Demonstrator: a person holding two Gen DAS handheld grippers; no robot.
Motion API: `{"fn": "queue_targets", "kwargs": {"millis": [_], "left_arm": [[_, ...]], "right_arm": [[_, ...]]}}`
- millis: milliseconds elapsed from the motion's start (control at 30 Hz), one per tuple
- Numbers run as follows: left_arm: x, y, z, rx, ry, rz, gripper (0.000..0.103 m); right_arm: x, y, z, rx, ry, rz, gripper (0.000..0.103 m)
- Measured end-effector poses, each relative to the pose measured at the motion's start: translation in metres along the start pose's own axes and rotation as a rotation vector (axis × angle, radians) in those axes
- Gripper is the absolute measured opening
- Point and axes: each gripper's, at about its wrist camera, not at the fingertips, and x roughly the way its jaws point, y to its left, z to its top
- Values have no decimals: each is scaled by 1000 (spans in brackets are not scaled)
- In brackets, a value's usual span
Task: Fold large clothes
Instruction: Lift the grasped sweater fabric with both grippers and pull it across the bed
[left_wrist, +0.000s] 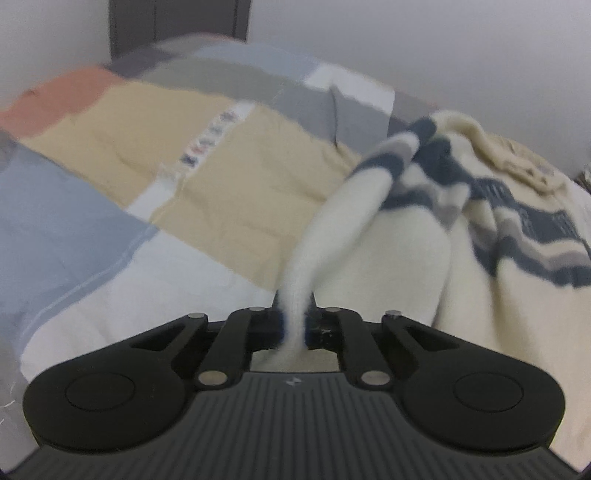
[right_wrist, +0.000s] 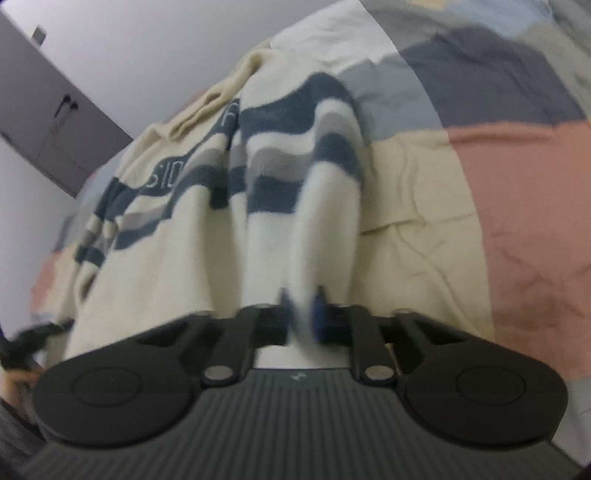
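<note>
A cream knit sweater (left_wrist: 399, 251) with navy and grey stripes lies on a patchwork bedspread (left_wrist: 207, 177). In the left wrist view a cream fold of it rises from the stripes down into my left gripper (left_wrist: 294, 325), which is shut on that fold. The right wrist view shows the sweater (right_wrist: 177, 258) spread toward the far left, its collar at the back. A cream fold of its near edge runs into my right gripper (right_wrist: 303, 314), shut on the fabric. Both views are blurred around the fingers.
The bedspread (right_wrist: 517, 206) has cream, pink, blue and grey panels. White walls stand behind the bed, with a dark door (right_wrist: 48, 122) at the far left of the right wrist view. A dark object and a hand (right_wrist: 22, 354) show at that view's left edge.
</note>
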Motion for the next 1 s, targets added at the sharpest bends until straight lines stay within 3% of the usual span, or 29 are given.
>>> {"fn": "queue_targets", "kwargs": {"millis": [100,233,367,467,567,733,900,1000], "left_arm": [[-14,-4,1,-2,-105,34,8],[-31,9,15,-13,-226,100,8],[-36,32,26,-97,-269,138,8],[-34,39,34,-119,-294,166,8],[-29,39,43,-104,-323,204,8],[0,50,60,-133,-296,266,8],[51,52,71,-74,-207,361,8],[79,61,76,-99,-152,365,8]], "right_arm": [[-19,5,6,-78,-76,2,9],[-42,-3,29,-70,-158,-31,9],[-62,-11,70,-81,-237,-124,8],[-86,-18,115,-119,-335,-223,8],[-107,-27,159,-114,-424,-267,8],[-102,-41,212,-129,-499,-370,8],[-57,-82,233,-52,-471,-475,9],[-28,-113,238,-34,-448,-516,9]]}}
